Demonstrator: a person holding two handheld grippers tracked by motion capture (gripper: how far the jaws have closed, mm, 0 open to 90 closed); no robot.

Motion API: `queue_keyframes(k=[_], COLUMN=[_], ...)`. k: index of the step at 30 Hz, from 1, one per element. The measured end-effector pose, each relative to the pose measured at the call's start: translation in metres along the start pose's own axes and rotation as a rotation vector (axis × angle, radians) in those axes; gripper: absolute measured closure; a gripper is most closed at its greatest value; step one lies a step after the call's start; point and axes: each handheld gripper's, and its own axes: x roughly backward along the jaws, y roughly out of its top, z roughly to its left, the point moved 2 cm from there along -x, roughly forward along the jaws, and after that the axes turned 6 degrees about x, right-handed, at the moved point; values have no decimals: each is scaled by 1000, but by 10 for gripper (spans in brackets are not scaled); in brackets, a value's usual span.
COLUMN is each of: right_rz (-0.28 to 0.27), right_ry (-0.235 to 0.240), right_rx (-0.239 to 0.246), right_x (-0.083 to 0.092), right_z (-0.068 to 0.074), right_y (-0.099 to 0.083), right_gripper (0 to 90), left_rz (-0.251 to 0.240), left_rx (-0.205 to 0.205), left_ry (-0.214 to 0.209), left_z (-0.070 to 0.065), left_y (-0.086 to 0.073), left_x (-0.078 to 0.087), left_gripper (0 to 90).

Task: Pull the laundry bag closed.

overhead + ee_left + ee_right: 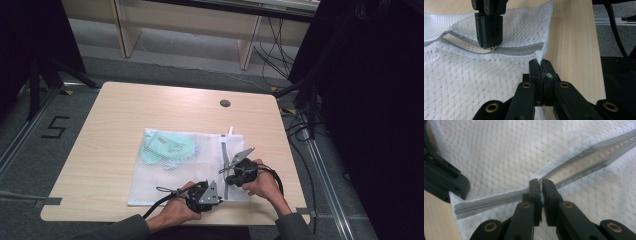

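Note:
A white mesh laundry bag (165, 185) lies flat on the table with a pale green garment (167, 147) inside. Its grey zipper (225, 160) runs along the right side. My left gripper (220, 192) is shut on the bag's near corner, and the left gripper view shows the mesh edge (541, 56) pinched just past the zipper's end (524, 50). My right gripper (227, 172) points down onto the zipper and is shut on the zipper pull (492, 48). Beyond my right gripper (541, 182) the zipper (584, 162) gapes open; toward the left gripper (449, 182) it is closed.
The light wooden table (125, 110) has a cable hole (225, 103) near its far edge. The bag's corner lies close to the table's right edge (596, 62). Black stands and cables crowd the floor on the right (305, 115).

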Motion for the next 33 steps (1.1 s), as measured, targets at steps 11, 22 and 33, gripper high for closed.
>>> queue_keyframes(k=[11,22,33], right_rz=[-9,2,10], right_ry=[-23,-36,-33], right_rx=[16,26,-2], right_x=[-1,-3,-5], right_z=[-9,-13,-14], right_y=[2,7,9], right_gripper=[870,870,870], left_rz=[4,-12,-4], left_rx=[9,27,34], left_ry=[-10,-7,-6], left_z=[-1,0,3], left_y=[0,0,0], left_x=[0,0,1], left_gripper=[886,887,886])
